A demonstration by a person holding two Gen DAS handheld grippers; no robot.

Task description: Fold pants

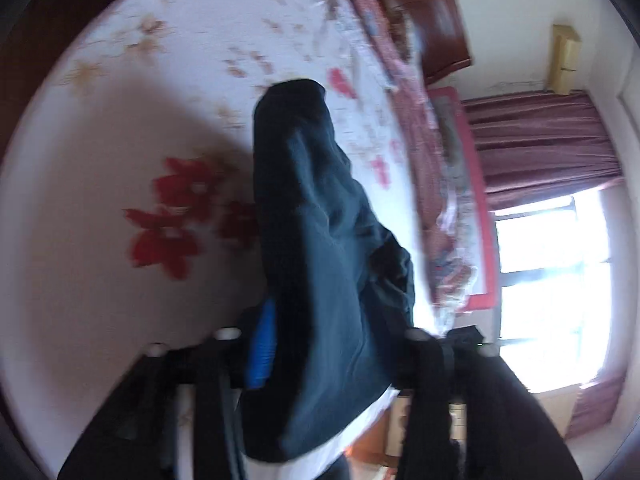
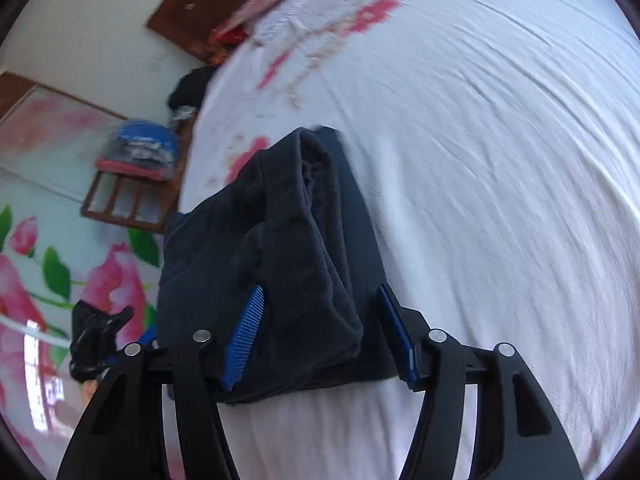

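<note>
The dark navy pants (image 2: 280, 248) lie bunched on the floral bedsheet (image 2: 500, 160), long axis running straight fwd from both tools. The right gripper (image 2: 320, 336) is seen wide open w/ blue pads (image 2: 244, 336) straddling the near end, nothing pinched. At the left gripper (image 1: 332, 344) cloth is draped betw. the fingers; closure can't be told (blur, far pad hidden). Fabric is seen thick, soft, multi-layered, partly folded; neither arm is judged clearly nearer.

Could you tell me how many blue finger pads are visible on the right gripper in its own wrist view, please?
2. One blue pad lies against the left side of the dark pants; the other blue pad stands at their right side, above the bed sheet.
</note>
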